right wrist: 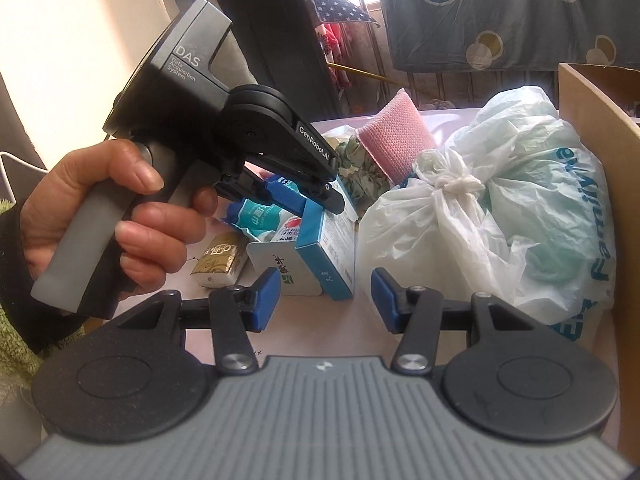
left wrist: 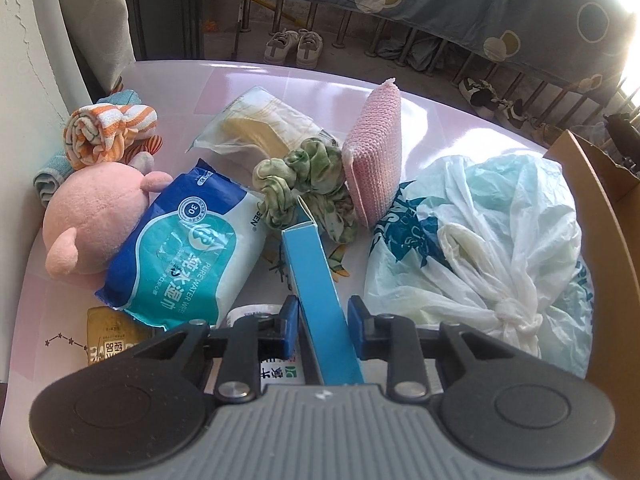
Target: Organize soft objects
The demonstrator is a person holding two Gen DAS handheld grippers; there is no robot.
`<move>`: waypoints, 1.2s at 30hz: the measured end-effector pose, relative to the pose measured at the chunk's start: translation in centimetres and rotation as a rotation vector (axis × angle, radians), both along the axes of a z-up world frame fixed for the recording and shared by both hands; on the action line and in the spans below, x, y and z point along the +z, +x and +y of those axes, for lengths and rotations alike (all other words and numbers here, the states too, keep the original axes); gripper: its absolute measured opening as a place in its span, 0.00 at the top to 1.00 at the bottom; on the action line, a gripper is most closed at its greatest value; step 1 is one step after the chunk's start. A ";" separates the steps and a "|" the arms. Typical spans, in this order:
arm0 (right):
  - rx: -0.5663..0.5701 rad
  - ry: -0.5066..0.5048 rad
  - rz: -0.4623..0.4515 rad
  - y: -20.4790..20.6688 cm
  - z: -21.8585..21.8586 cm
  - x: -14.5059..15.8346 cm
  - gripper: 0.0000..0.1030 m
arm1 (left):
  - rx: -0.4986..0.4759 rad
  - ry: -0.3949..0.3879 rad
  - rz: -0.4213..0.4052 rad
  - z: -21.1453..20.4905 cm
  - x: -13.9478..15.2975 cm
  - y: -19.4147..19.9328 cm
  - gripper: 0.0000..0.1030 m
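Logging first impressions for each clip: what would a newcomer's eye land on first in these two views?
Probably the blue box standing between the left gripper's fingers, at the front of a pink table crowded with soft things. Next, the knotted white plastic bag bulging on the right against a cardboard box, and the pink plush toy on the left beside a blue pack of wet wipes.

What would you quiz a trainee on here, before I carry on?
1. True or false: the right claw holds the tied plastic bag.
2. What sits between the left claw's pads? A wipes pack; B blue box; C plush toy.
3. Name what stands on edge beside the green scrunchie.
Key: 1 false, it is open and holds nothing; 2 B; 3 pink sponge.
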State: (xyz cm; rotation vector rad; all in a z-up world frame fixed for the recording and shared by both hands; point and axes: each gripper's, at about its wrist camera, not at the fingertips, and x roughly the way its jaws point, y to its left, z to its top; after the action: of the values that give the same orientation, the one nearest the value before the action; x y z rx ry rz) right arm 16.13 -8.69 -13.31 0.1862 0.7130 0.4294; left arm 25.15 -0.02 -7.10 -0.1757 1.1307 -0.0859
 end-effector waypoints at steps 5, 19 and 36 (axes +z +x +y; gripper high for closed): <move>-0.015 0.011 0.005 -0.2 -0.5 -0.3 0.52 | 0.020 -0.054 -0.016 0.8 0.2 -0.2 0.80; -0.041 0.176 0.025 0.5 -2.0 -0.1 0.52 | 0.053 -0.350 -0.125 7.2 3.1 -4.8 0.80; -0.050 0.376 0.221 6.3 1.5 -4.3 0.65 | 0.102 -0.480 -0.097 11.3 -1.3 -6.2 0.80</move>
State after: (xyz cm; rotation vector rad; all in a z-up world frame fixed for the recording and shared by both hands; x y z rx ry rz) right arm 22.45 -7.22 -17.64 0.6117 0.8383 0.4971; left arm 18.98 11.28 -8.40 -0.6492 0.9872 -0.2723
